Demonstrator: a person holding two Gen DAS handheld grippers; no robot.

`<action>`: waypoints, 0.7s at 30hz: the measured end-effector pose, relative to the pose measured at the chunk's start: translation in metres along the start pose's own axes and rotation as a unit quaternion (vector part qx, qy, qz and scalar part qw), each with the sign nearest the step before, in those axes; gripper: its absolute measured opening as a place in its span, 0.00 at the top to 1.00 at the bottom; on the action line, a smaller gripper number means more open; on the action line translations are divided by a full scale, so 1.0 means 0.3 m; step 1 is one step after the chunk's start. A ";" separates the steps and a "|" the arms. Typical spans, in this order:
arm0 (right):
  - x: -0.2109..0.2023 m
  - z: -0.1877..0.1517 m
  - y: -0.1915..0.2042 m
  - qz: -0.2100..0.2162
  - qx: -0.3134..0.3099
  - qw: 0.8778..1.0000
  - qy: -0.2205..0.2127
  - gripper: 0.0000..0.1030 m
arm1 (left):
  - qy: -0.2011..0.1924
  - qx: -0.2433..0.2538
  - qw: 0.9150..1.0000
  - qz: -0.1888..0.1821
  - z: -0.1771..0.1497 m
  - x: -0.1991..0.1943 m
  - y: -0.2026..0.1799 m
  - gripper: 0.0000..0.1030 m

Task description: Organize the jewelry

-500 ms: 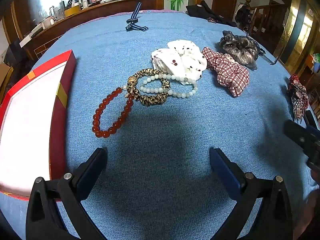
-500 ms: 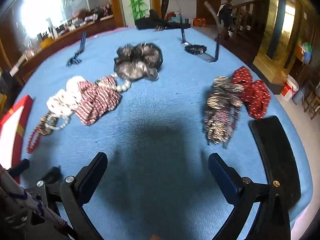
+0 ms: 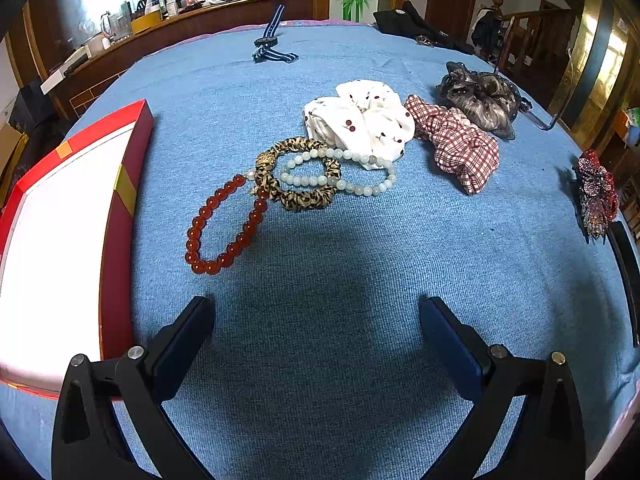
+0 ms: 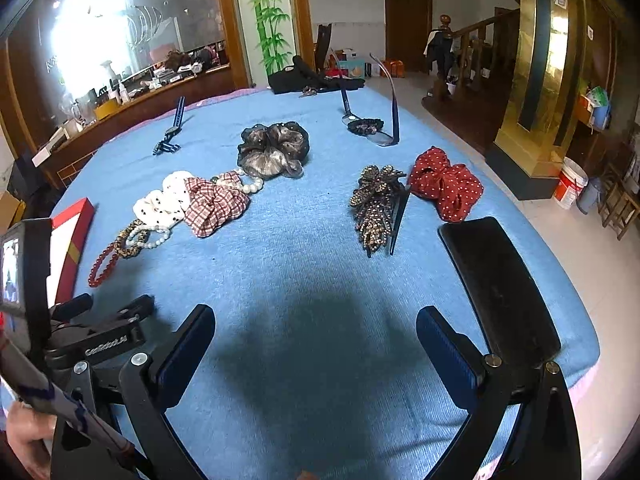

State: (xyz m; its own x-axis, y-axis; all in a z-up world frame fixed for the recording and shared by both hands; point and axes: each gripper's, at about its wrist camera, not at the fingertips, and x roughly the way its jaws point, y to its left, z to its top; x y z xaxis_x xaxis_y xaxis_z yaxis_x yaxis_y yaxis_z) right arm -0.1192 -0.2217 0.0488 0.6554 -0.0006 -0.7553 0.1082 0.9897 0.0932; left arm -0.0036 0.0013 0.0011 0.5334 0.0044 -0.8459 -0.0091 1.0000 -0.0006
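Nothing picked yet: both tools, left [image 3: 316,344] and right [image 4: 316,344], gape empty; next, grasp the near red bracelet [image 3: 224,228] for the box [image 3: 120,216].

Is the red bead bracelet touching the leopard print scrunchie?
Touching. In the left wrist view, the top of the red bead bracelet meets the leopard print scrunchie beside its gold charm, with no blue cloth showing between them there.

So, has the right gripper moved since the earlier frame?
Yes. The right gripper pulled back from the red dotted scrunchie, which now sits nearer its view's centre.
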 end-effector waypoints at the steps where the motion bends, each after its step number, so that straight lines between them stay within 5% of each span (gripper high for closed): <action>1: -0.006 -0.002 0.001 -0.001 0.000 1.000 -0.001 0.01 | -0.008 -0.002 1.000 0.001 -0.009 -0.016 0.004 0.00; 9: -0.083 -0.004 0.002 -0.015 0.003 1.000 -0.021 0.01 | -0.171 0.019 0.985 0.018 -0.093 -0.313 -0.013 0.00; 21: -0.134 -0.022 0.042 -0.023 -0.006 0.999 -0.027 0.01 | -0.193 0.018 0.981 0.003 -0.165 -0.420 0.018 0.00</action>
State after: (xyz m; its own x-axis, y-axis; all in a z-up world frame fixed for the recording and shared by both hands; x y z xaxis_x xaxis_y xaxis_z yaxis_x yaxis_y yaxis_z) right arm -0.1491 -0.2083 0.0761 0.6898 -0.0529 -0.7221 0.1302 0.9901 0.0518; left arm -0.1128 0.0057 0.0813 0.8135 0.0056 -0.5815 0.0131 0.9995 0.0278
